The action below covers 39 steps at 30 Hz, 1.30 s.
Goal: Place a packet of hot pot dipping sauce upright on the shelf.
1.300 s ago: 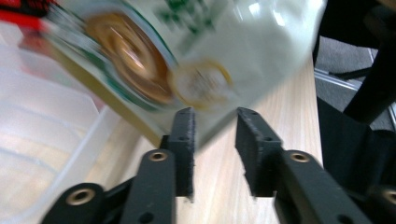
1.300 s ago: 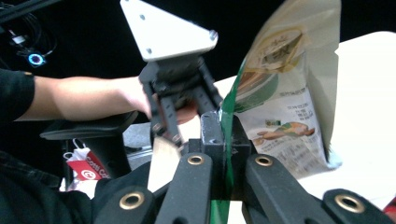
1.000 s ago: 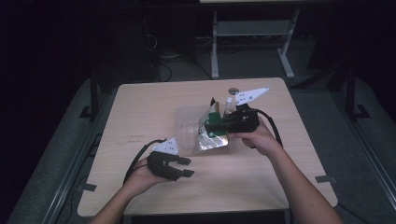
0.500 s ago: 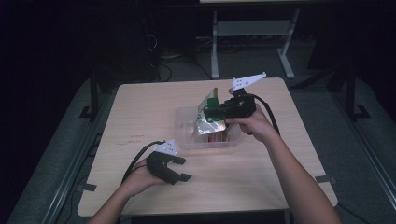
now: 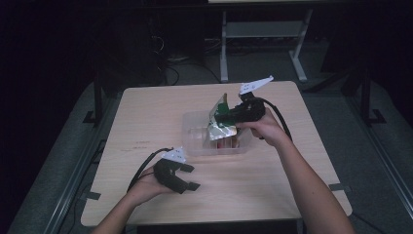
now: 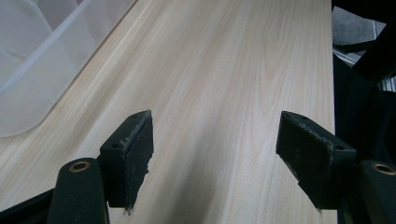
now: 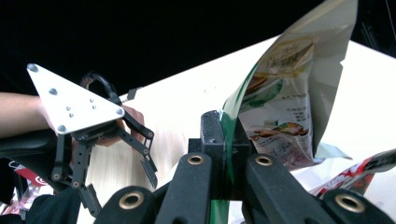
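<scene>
My right gripper [image 5: 223, 117] is shut on the edge of a green and silver snack bag [image 5: 219, 129], which it holds tilted up over a clear plastic bin [image 5: 195, 144] at mid-table. In the right gripper view the jaws [image 7: 229, 137] pinch the bag [image 7: 285, 102] at its green edge. A red packet [image 5: 229, 142] lies in the bin. My left gripper [image 5: 191, 177] rests near the table's front left. Its jaws have just been opening, and in the left gripper view the gripper [image 6: 215, 154] has bare wood between its jaws.
The light wooden table [image 5: 272, 185] has free room at the front and right. The bin's wall [image 6: 37, 70] is up left of my left jaws. A metal stand [image 5: 263, 34] and cables lie on the dark floor behind the table.
The right gripper has carried the snack bag a little toward the far side of the bin and tipped it more upright. The left gripper's jaws have spread wider; that hand stayed in place.
</scene>
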Each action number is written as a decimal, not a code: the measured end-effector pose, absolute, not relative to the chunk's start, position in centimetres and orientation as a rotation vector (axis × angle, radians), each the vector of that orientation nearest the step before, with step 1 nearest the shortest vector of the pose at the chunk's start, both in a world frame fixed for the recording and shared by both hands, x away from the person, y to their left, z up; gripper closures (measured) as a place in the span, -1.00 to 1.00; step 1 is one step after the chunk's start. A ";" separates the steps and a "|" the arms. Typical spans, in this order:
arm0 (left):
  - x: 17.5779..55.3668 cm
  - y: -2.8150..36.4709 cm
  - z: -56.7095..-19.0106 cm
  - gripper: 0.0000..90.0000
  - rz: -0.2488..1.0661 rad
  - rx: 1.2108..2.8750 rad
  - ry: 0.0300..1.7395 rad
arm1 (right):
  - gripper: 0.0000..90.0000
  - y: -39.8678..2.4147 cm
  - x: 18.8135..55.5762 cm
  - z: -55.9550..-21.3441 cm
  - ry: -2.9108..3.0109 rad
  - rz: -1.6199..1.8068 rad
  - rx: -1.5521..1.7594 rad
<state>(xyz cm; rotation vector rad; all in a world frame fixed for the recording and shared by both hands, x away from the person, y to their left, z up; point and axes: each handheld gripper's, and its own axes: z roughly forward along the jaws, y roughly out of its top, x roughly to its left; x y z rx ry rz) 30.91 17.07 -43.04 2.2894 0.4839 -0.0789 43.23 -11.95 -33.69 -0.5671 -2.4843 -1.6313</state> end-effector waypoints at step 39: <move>31.1 17.2 -43.0 -0.43 -0.079 2.293 0.488 | 0.26 -11.5 42.4 -34.0 -2.693 -1.506 -0.656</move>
